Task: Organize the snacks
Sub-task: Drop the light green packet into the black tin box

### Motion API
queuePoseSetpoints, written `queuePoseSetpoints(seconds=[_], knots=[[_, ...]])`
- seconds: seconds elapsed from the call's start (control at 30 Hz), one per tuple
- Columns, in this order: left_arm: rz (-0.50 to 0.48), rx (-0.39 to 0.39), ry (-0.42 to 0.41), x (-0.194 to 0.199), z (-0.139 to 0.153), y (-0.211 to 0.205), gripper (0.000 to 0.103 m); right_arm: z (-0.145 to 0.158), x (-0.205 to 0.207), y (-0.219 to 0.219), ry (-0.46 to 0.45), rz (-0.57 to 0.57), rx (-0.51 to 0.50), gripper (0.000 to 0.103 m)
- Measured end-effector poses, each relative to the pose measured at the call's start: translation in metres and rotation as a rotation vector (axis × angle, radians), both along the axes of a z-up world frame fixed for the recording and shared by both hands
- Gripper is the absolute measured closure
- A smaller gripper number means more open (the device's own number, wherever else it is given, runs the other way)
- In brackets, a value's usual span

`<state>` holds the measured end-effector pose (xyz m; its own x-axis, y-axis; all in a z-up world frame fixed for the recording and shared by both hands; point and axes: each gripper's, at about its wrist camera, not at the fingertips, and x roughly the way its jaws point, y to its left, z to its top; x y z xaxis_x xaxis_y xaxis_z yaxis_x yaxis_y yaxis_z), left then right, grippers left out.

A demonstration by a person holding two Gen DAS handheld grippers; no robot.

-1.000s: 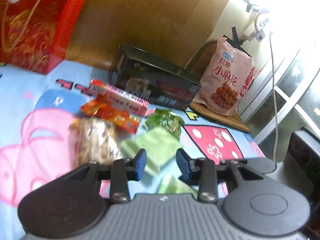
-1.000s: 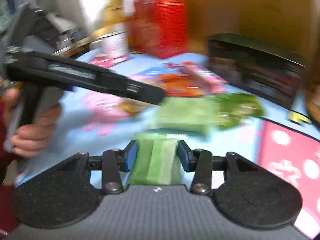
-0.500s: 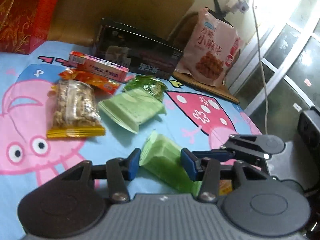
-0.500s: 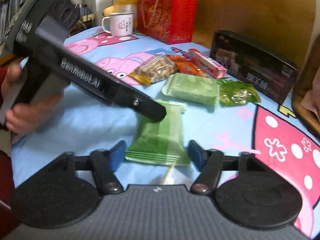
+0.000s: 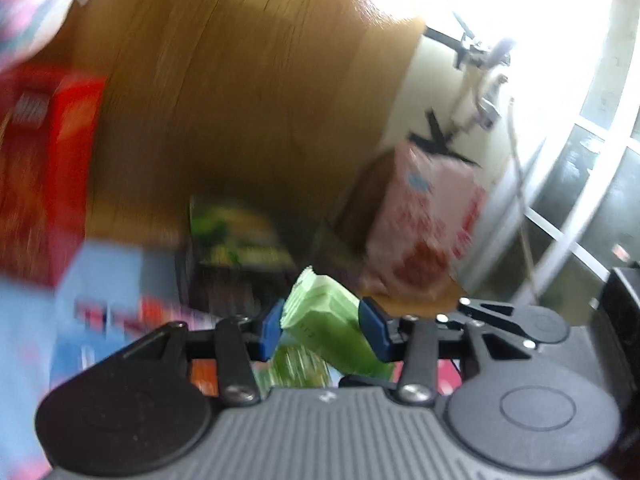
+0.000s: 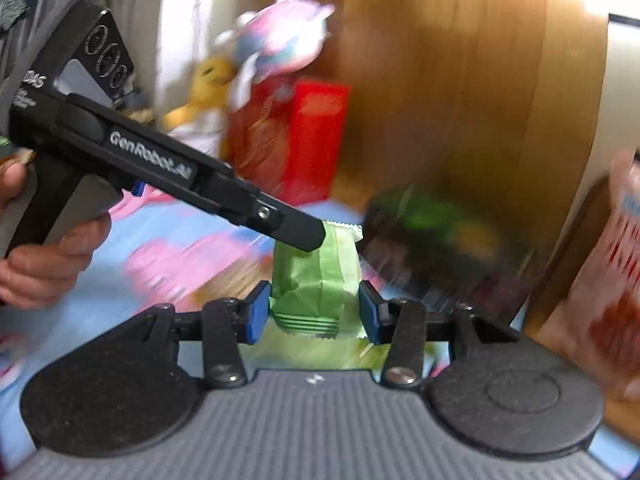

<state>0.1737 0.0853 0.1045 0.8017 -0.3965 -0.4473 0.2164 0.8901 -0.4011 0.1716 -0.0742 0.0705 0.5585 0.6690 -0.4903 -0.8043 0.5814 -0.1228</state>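
Note:
Both grippers hold the same light green snack packet, lifted above the blue cartoon tablecloth. In the left wrist view my left gripper (image 5: 320,326) is shut on one end of the packet (image 5: 326,312). In the right wrist view my right gripper (image 6: 312,312) is shut on its other end (image 6: 316,280), and the left gripper's black finger (image 6: 296,230) reaches in from the left onto the packet's far end. A dark open box (image 5: 236,256) with green contents sits behind, blurred; it also shows in the right wrist view (image 6: 432,240).
A red gift bag (image 5: 44,176) stands at the left, a pink snack bag (image 5: 424,232) at the right by the wall. More snacks lie blurred below the grippers (image 5: 298,364). A wooden panel (image 5: 240,80) rises behind the table.
Both grippers have closed on the green packet and lifted it off the tablecloth toward the dark box. Both views are now blurred by motion.

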Motion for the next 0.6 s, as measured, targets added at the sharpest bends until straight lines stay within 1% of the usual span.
queuePoseSetpoints(seconds=[0.07, 0.13, 0.2, 0.3, 0.37, 0.43, 0.47, 0.5, 0.53, 0.6], knots=[[0.016, 0.029, -0.007, 0.037, 0.005, -0.003, 0.062, 0.005, 0.032, 0.006, -0.007, -0.035, 0.016, 0.054], [0.028, 0.029, 0.007, 0.071, 0.002, -0.004, 0.062, 0.004, 0.065, 0.010, -0.008, -0.076, 0.035, 0.054], [0.042, 0.025, 0.029, 0.096, -0.006, -0.006, 0.062, -0.004, 0.090, 0.012, -0.005, -0.118, 0.052, 0.054], [0.055, 0.032, 0.062, 0.121, -0.023, -0.013, 0.062, -0.024, 0.120, 0.014, 0.039, -0.188, 0.084, 0.053], [0.061, 0.047, 0.082, 0.130, -0.032, -0.017, 0.062, -0.035, 0.132, 0.017, 0.047, -0.218, 0.078, 0.053], [0.074, 0.075, 0.086, 0.131, -0.037, -0.018, 0.061, -0.041, 0.139, 0.018, 0.029, -0.259, 0.080, 0.048], [0.075, 0.086, 0.081, 0.130, -0.038, -0.017, 0.059, -0.042, 0.140, 0.017, 0.016, -0.284, 0.087, 0.042], [0.078, 0.087, 0.070, 0.125, -0.037, -0.015, 0.059, -0.042, 0.141, 0.016, 0.013, -0.299, 0.095, 0.038], [0.080, 0.083, 0.061, 0.121, -0.036, -0.011, 0.059, -0.041, 0.139, 0.013, 0.023, -0.296, 0.108, 0.038], [0.083, 0.060, 0.034, 0.105, -0.031, 0.005, 0.059, -0.037, 0.127, 0.005, 0.015, -0.302, 0.149, 0.038]])
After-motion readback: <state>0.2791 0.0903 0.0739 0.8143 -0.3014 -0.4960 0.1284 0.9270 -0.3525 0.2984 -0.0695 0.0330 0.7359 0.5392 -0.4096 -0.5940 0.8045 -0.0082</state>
